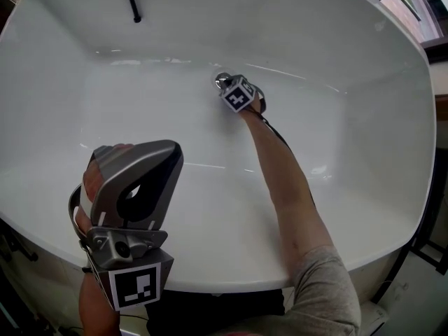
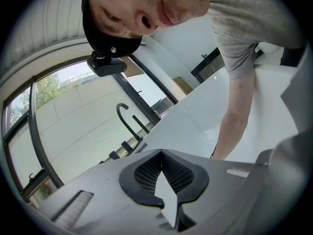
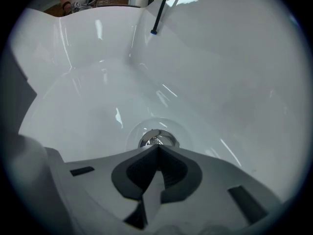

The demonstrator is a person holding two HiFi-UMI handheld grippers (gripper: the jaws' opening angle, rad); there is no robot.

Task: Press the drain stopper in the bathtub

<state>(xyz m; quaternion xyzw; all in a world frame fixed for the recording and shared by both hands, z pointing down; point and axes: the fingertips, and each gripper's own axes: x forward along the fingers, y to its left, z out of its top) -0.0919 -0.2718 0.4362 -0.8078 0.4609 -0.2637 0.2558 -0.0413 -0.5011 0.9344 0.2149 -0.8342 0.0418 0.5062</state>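
Note:
A round chrome drain stopper (image 1: 221, 80) sits in the floor of the white bathtub (image 1: 364, 152), at its far end. My right gripper (image 1: 229, 86) reaches down to it on an outstretched bare arm. In the right gripper view the jaws are shut, and the right gripper (image 3: 157, 149) tips lie at the near edge of the drain stopper (image 3: 157, 138). Nothing is held between them. My left gripper (image 1: 150, 151) hangs above the tub's near rim, pointing upward. The left gripper (image 2: 161, 153) is shut and empty.
A black faucet spout (image 1: 131, 2) hangs over the far tub wall, and the same black faucet spout (image 3: 159, 12) shows in the right gripper view. The tub's near rim (image 1: 231, 278) runs under my left hand. A window frame (image 1: 420, 9) stands at the far right.

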